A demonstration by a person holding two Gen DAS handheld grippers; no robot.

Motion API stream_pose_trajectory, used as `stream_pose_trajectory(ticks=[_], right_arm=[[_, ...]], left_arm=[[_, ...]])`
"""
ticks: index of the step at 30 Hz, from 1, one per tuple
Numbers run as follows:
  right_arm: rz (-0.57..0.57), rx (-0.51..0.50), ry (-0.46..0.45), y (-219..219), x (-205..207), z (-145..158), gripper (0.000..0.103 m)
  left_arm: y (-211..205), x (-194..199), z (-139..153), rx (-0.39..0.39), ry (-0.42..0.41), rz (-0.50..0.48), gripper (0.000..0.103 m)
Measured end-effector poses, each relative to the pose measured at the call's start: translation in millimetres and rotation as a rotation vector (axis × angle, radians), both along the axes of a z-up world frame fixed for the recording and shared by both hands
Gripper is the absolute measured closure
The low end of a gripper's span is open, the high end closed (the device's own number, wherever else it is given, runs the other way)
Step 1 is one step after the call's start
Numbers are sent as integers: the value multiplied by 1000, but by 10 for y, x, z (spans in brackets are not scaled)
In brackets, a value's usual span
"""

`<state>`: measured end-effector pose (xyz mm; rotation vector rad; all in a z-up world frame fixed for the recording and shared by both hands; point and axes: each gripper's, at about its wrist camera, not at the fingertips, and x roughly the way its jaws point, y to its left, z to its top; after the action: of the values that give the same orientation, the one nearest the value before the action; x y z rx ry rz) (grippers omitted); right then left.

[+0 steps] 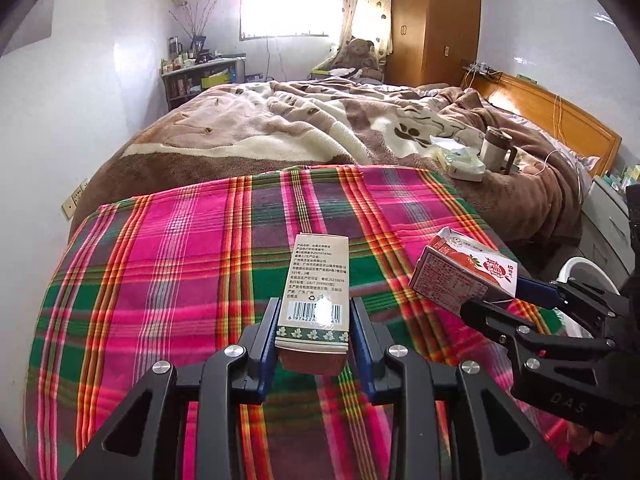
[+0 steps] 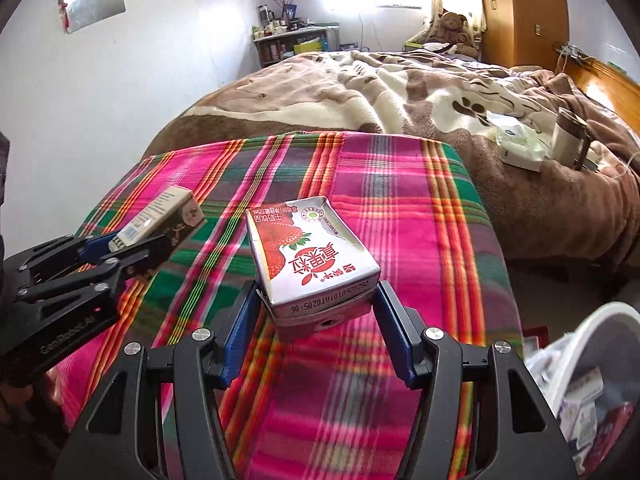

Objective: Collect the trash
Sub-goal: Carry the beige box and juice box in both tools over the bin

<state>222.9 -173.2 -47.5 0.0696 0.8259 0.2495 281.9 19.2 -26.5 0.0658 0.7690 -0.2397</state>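
My left gripper (image 1: 314,336) pinches the box (image 1: 316,292), my right gripper (image 2: 320,320) the carton (image 2: 308,256); both must reach the bin (image 2: 600,320) beside the blanket (image 2: 380,184).

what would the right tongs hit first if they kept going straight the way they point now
Probably the plaid blanket beyond the strawberry milk carton that the right tongs hold; whether they would clear it is unclear.

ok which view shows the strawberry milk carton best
The right wrist view: the red and white strawberry milk carton fills the centre, held in the right claw, its printed top readable. The left wrist view catches it only side-on near the edge.
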Motion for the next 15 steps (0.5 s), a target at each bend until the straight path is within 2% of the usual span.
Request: stream_pose_trajectory(ticks=[15], right_arm=[[-65, 33, -119, -457, -630, 381, 44]], left_arm=[[-267, -821, 465, -42, -93, -26, 70]])
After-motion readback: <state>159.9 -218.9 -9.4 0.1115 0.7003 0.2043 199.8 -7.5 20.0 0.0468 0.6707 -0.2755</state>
